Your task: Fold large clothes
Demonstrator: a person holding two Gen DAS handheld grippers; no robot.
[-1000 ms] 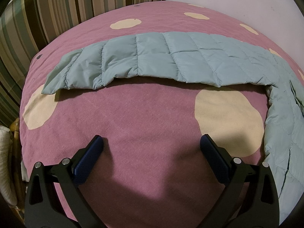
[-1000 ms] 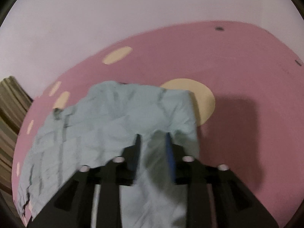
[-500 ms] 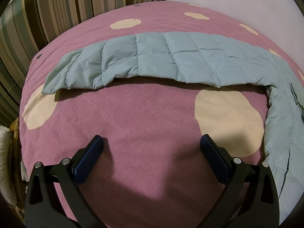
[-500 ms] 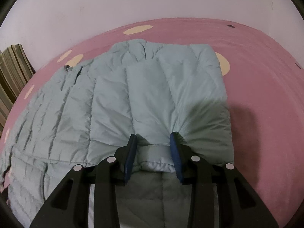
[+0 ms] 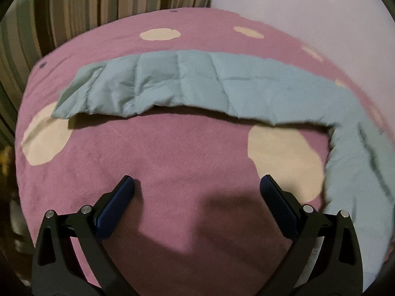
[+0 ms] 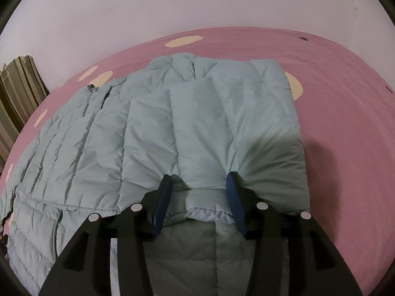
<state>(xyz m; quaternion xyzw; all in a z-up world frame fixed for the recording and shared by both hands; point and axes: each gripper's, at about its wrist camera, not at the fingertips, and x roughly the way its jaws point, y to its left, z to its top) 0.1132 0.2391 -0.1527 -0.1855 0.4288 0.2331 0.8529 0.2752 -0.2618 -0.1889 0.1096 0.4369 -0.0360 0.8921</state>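
Note:
A pale teal quilted puffer jacket lies spread on a pink bedcover with cream dots. In the right wrist view its sleeve is folded across the body. My right gripper has its jaws partly closed around the sleeve's cuff end, pressed down on the jacket. In the left wrist view the other sleeve lies stretched out flat to the left. My left gripper is wide open and empty above the bare cover, short of that sleeve.
A striped curtain hangs behind the bed's far left side. A plain white wall runs along the far edge. The bed's left edge drops off beside my left gripper.
My right gripper carried the sleeve over the jacket body and laid it down flat. Its jaws have widened slightly. My left gripper shifted only a little.

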